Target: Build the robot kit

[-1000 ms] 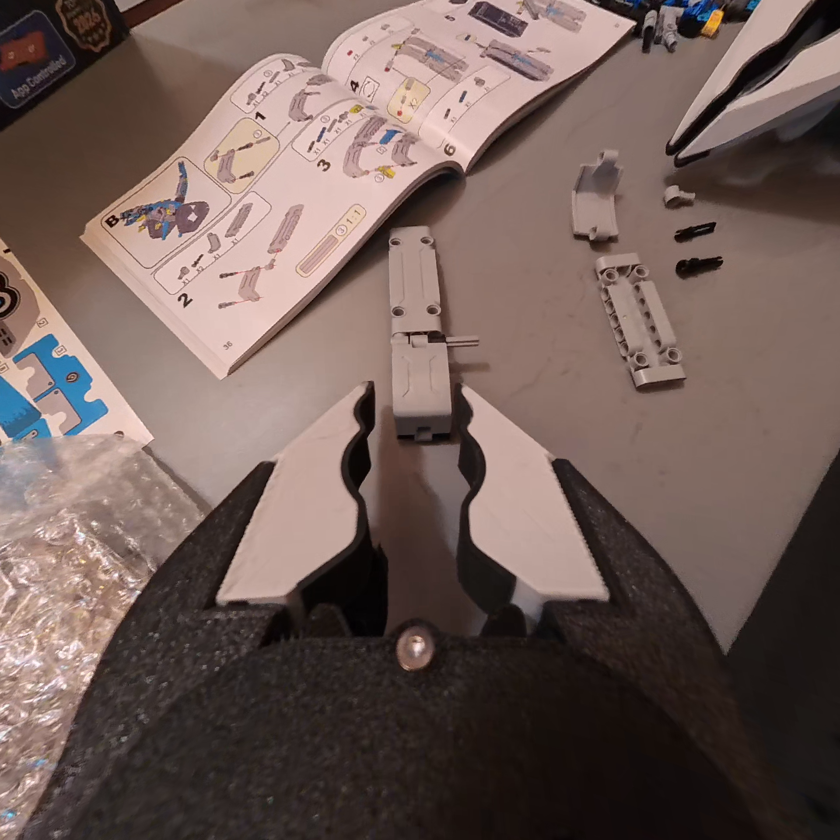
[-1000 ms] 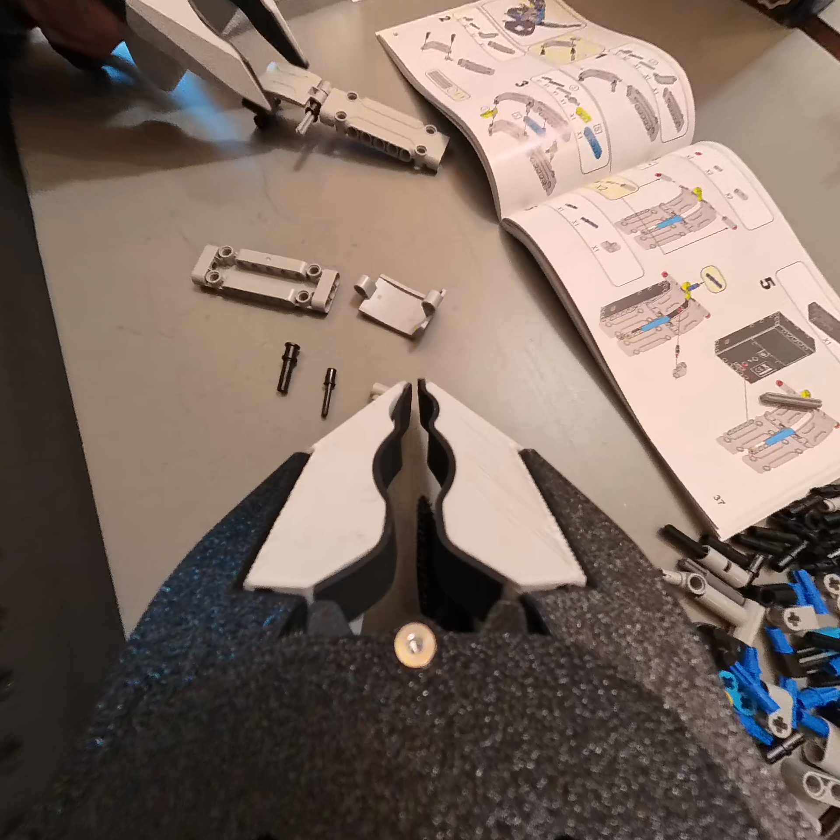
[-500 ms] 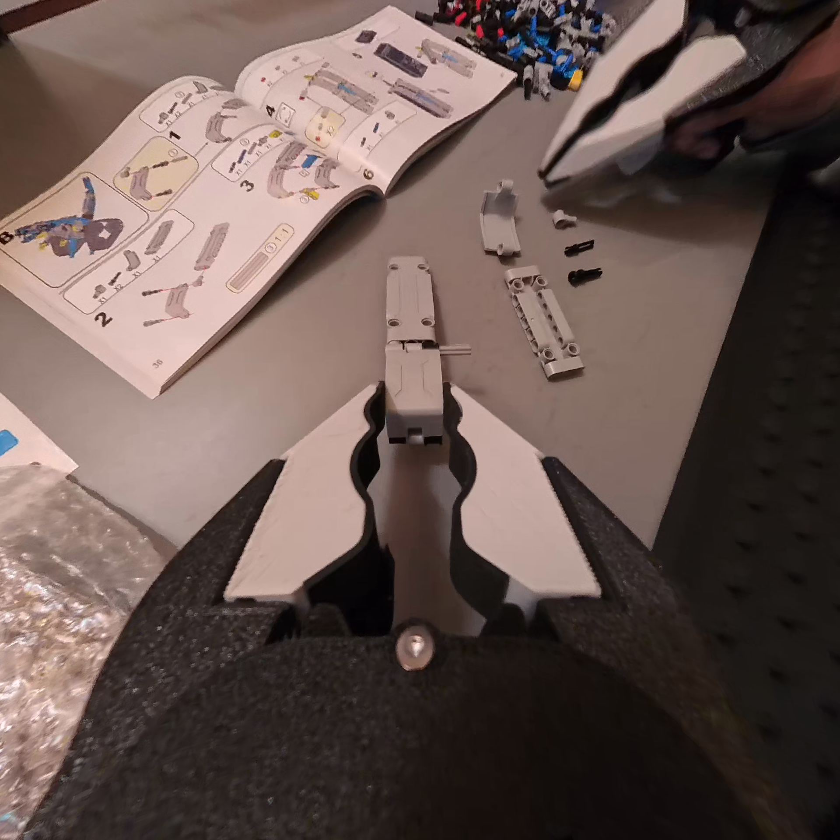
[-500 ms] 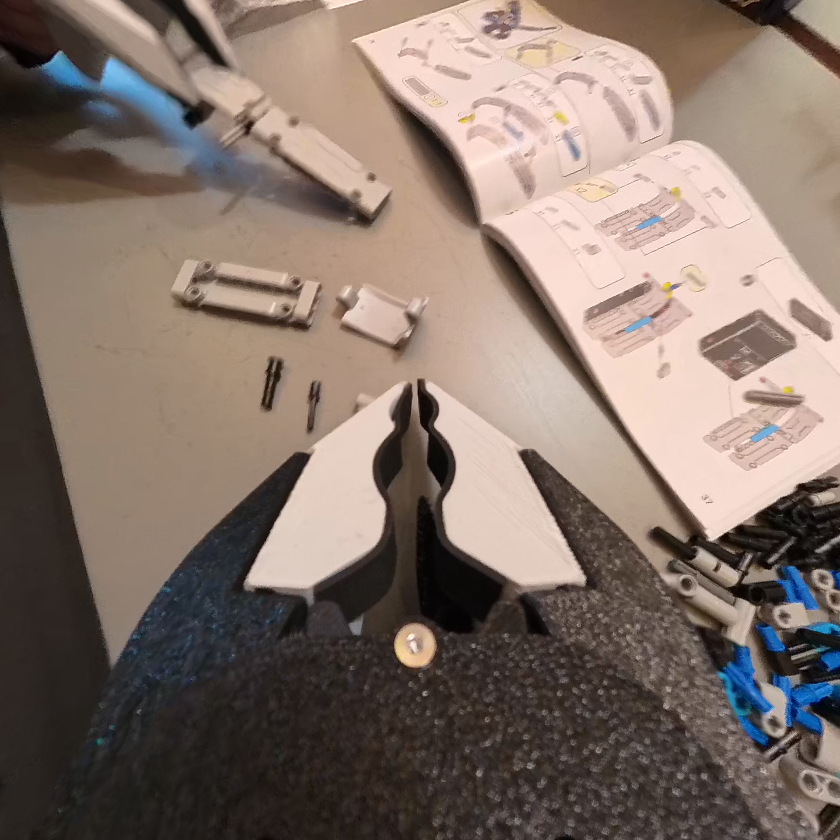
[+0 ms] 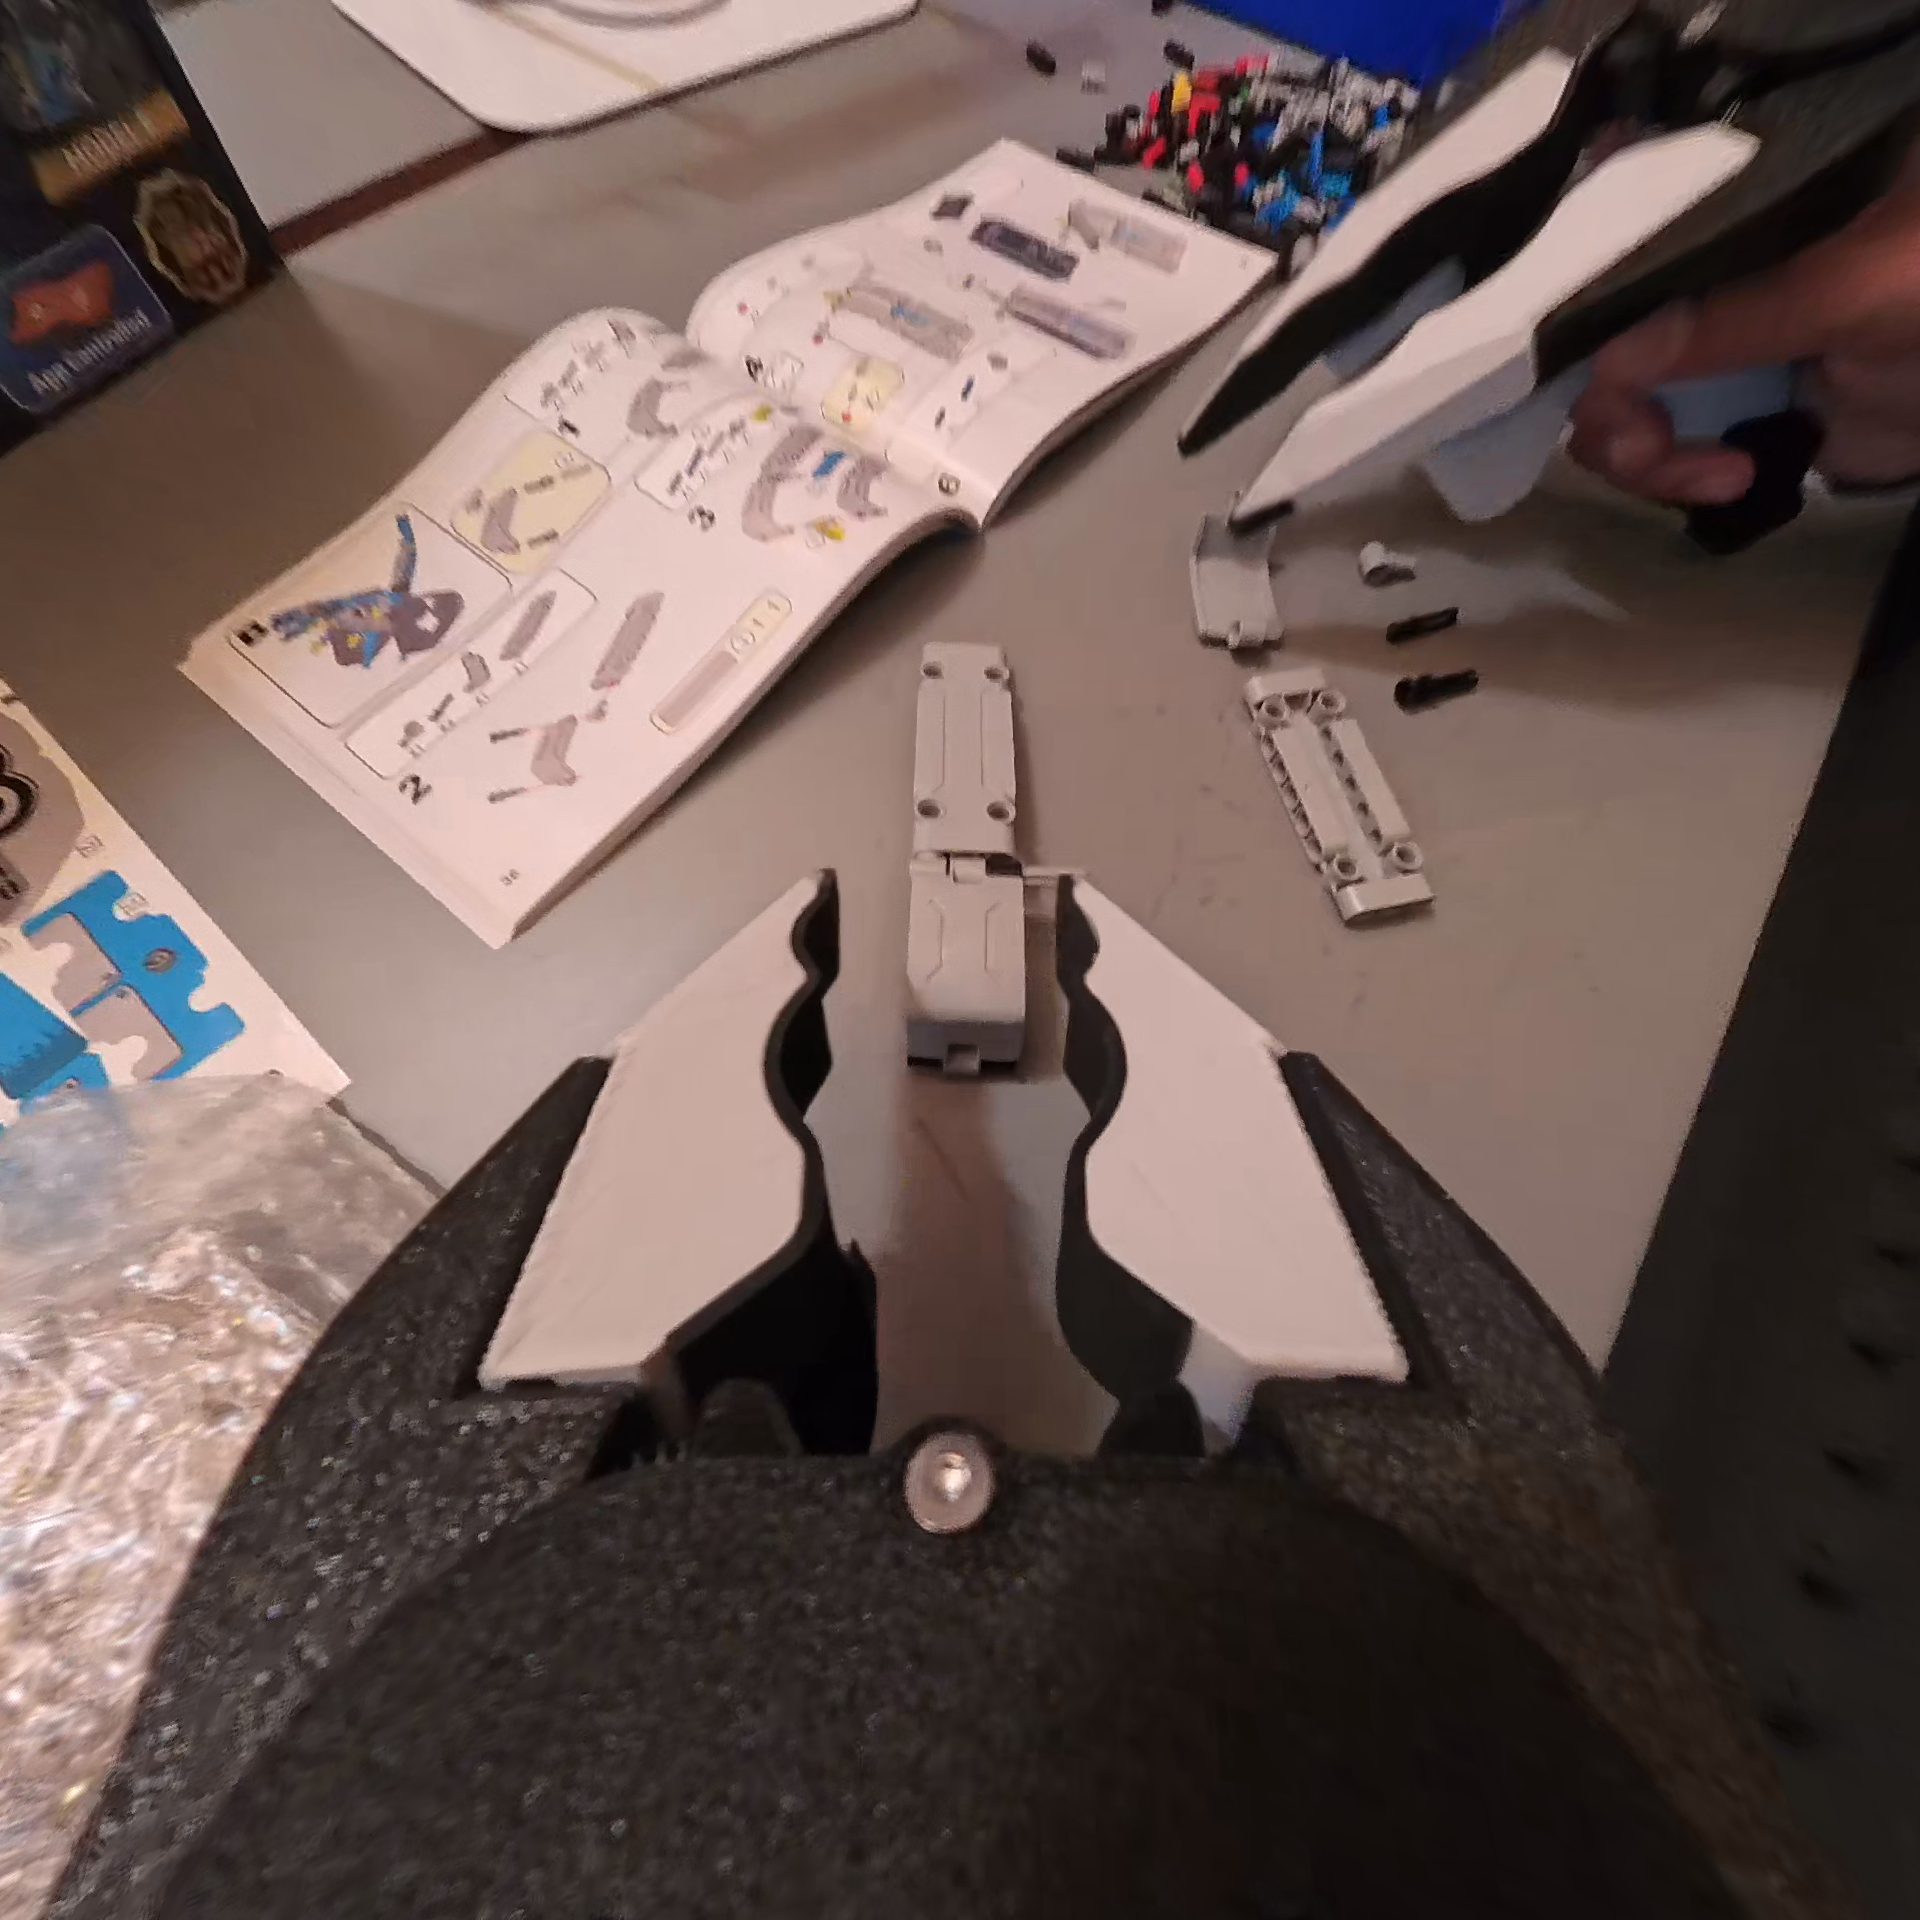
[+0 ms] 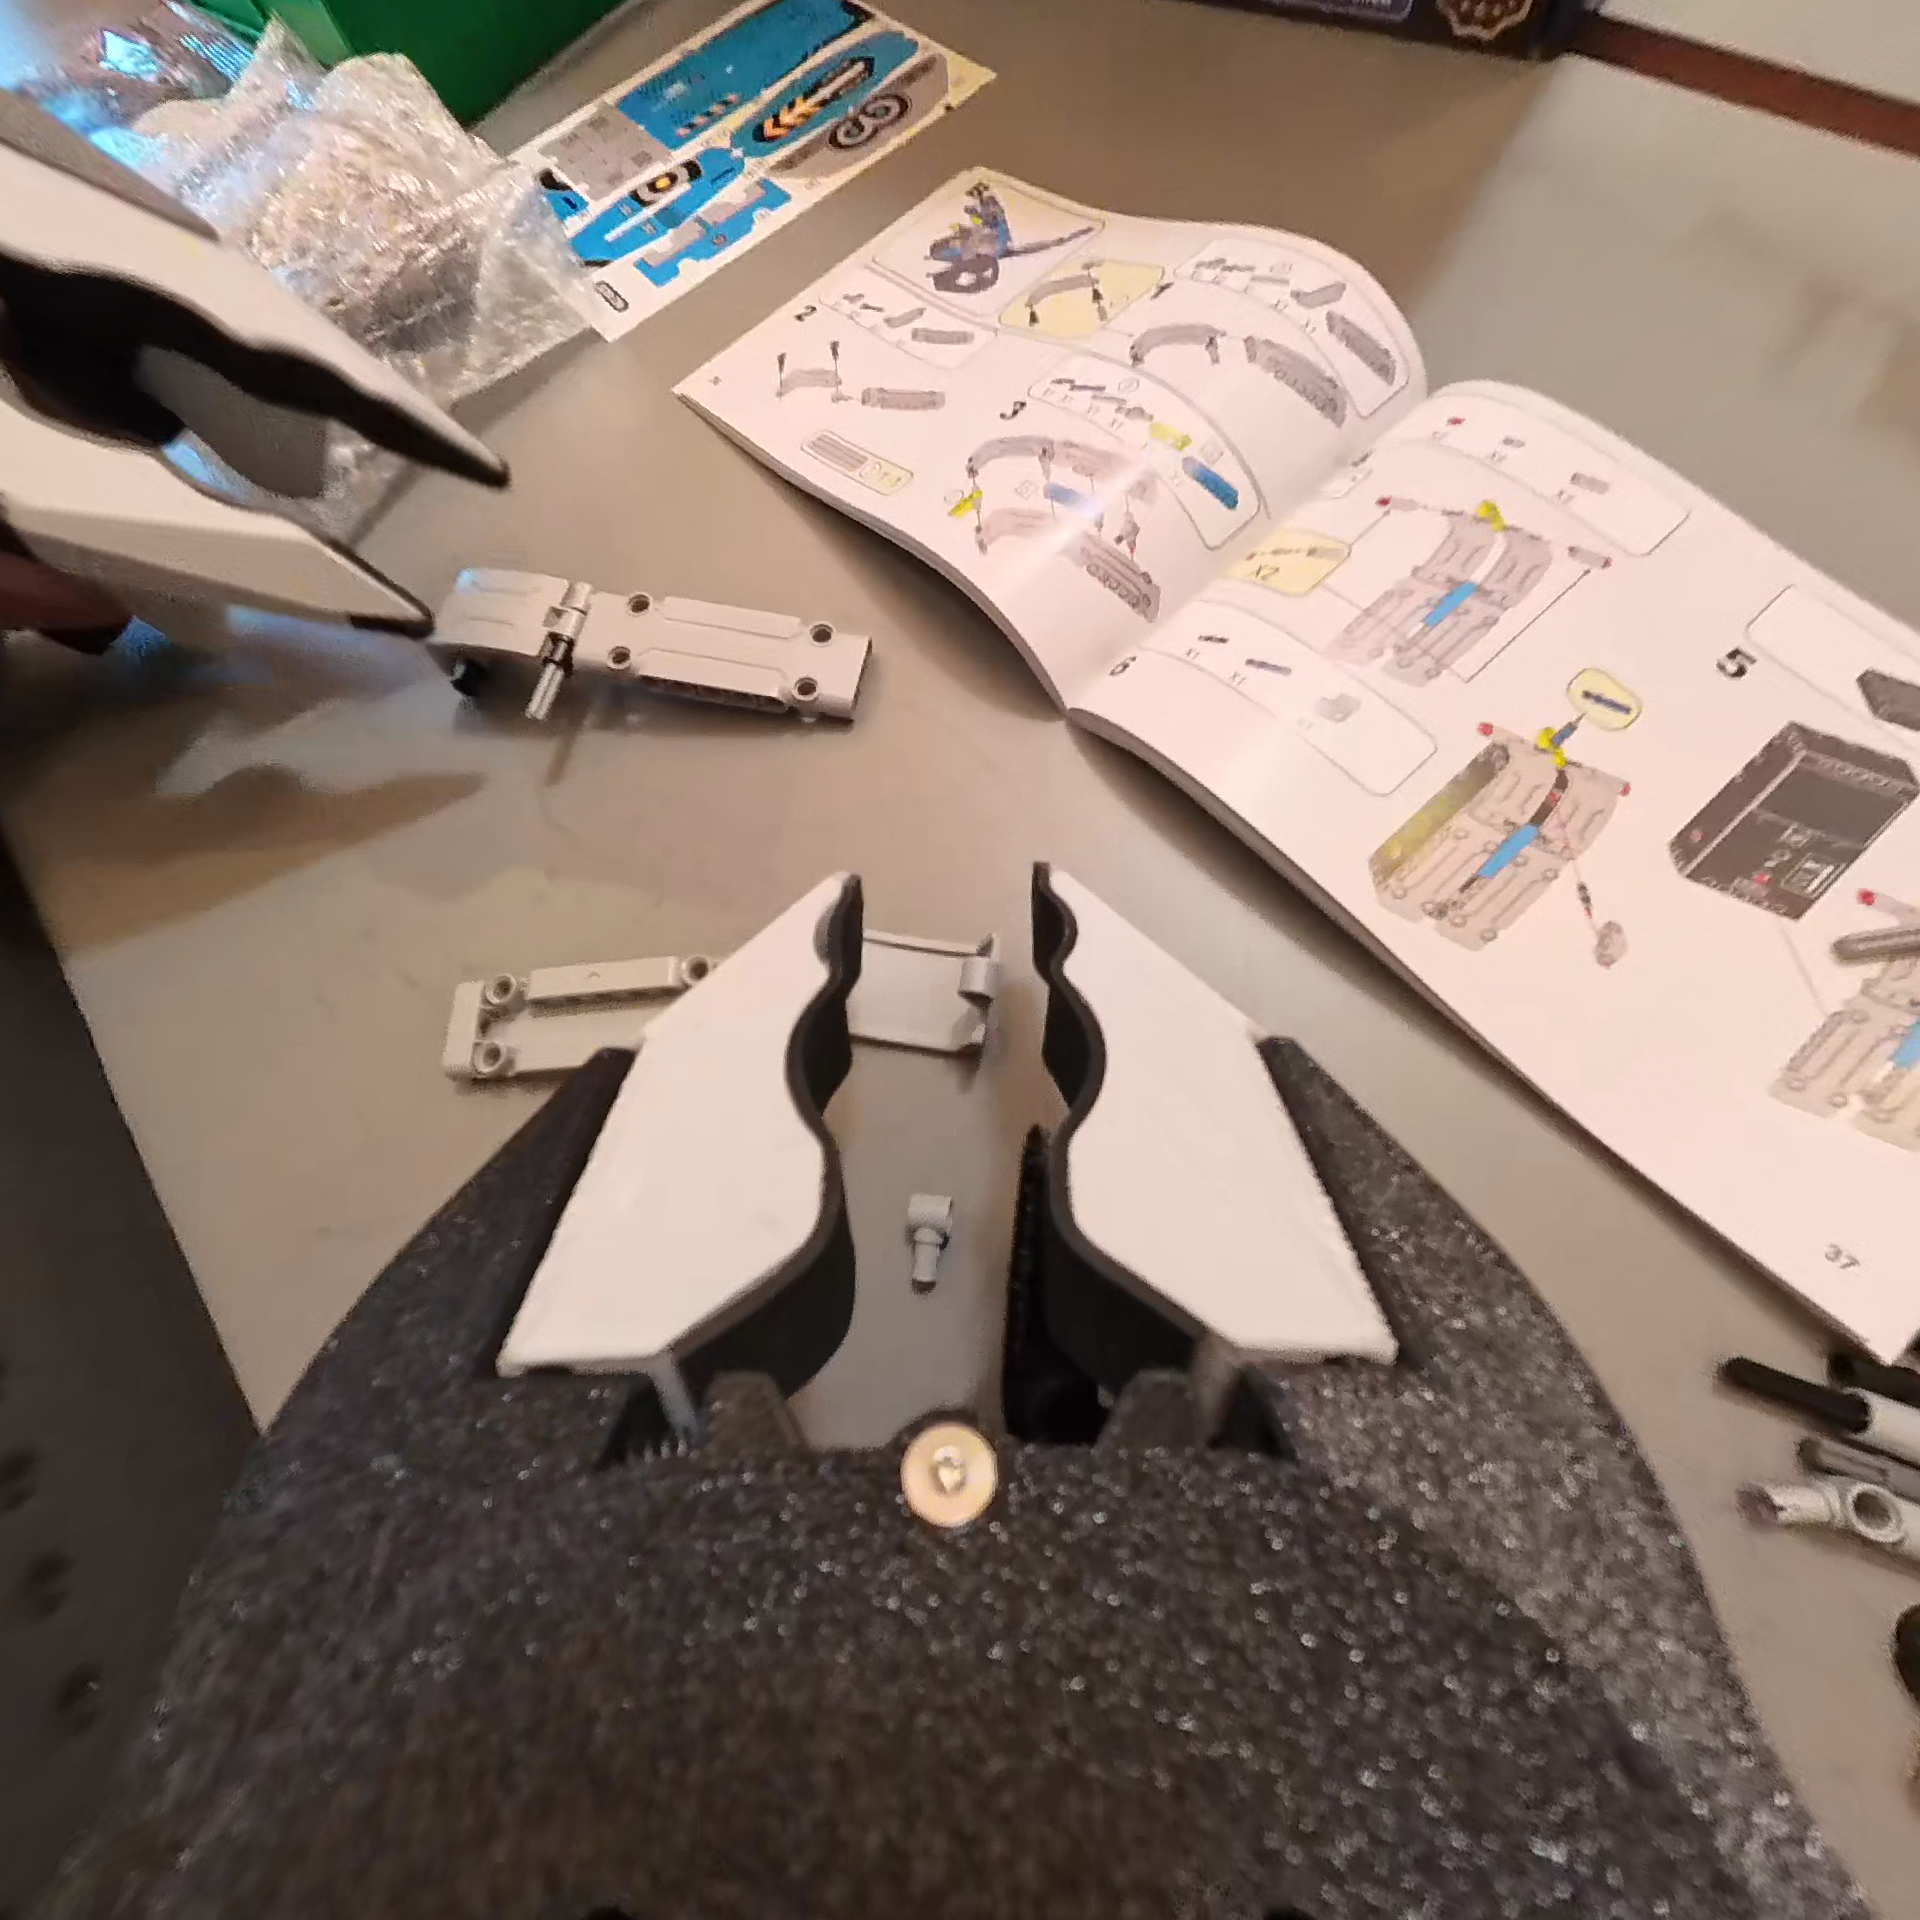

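A long grey hinged assembly [image 5: 964, 748] with a side axle lies flat on the grey table [image 5: 1558, 1039]. My left gripper [image 5: 948, 894] is open, and the assembly's near end lies between its fingers with a gap on each side. The right wrist view shows the same: the assembly [image 6: 717, 649] lies by the left gripper [image 6: 457, 551]. My right gripper [image 6: 945, 883] is open over a small grey curved panel [image 6: 914, 997], with its pads not touching it. A tiny grey pin connector [image 6: 928, 1231] lies on the table farther back between its fingers. In the left wrist view the right gripper [image 5: 1221, 483] stands at that panel [image 5: 1231, 592].
A grey frame beam [image 6: 551, 1003] lies left of the right gripper, with two black pins [image 5: 1418, 629] nearby. An open instruction booklet [image 5: 727, 468], a sticker sheet [image 5: 94, 935], bubble wrap [image 5: 135, 1299], a dark box [image 5: 94, 229] and a pile of loose parts [image 5: 1247, 135] ring the work area.
My left gripper, shut on the assembly half a second ago, has opened and the assembly lies on the table. My right gripper moved forward over the small panel and opened from shut.
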The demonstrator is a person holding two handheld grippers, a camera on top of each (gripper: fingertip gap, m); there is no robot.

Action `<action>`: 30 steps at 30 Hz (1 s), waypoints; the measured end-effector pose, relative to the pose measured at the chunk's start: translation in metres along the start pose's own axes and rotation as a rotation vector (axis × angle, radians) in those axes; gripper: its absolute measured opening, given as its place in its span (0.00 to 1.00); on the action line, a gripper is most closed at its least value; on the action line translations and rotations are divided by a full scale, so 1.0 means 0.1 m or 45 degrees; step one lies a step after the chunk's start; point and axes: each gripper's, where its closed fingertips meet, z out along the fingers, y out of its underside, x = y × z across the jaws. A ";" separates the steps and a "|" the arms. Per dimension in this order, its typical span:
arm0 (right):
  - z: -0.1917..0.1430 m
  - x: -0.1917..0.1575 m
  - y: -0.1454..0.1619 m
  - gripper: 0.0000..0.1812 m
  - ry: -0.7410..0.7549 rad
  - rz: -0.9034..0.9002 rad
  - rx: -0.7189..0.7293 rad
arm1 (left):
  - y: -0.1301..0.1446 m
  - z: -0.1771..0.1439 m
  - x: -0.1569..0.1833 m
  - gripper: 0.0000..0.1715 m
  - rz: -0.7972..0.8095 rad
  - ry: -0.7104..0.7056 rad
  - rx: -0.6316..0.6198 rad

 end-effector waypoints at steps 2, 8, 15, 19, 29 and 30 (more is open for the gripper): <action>0.01 0.04 0.07 0.17 0.023 0.005 -0.034 | -0.10 -0.04 -0.02 0.26 -0.002 -0.002 0.079; 0.04 0.02 0.15 0.17 0.020 -0.024 -0.082 | -0.15 -0.17 -0.14 0.27 0.055 -0.112 0.140; 0.07 0.04 0.26 0.17 0.048 -0.050 -0.148 | -0.15 -0.52 -0.05 0.28 -0.091 -0.239 0.053; 0.07 0.03 0.26 0.17 0.043 -0.050 -0.151 | -0.28 -0.65 -0.13 0.25 -0.200 -0.396 0.057; 0.02 -0.03 0.21 0.09 0.023 -0.072 -0.134 | -0.44 -0.34 0.12 0.17 -0.619 -0.366 0.363; 0.03 -0.01 0.22 0.09 0.025 -0.047 -0.161 | -0.41 -0.33 0.06 0.17 -0.593 -0.428 0.344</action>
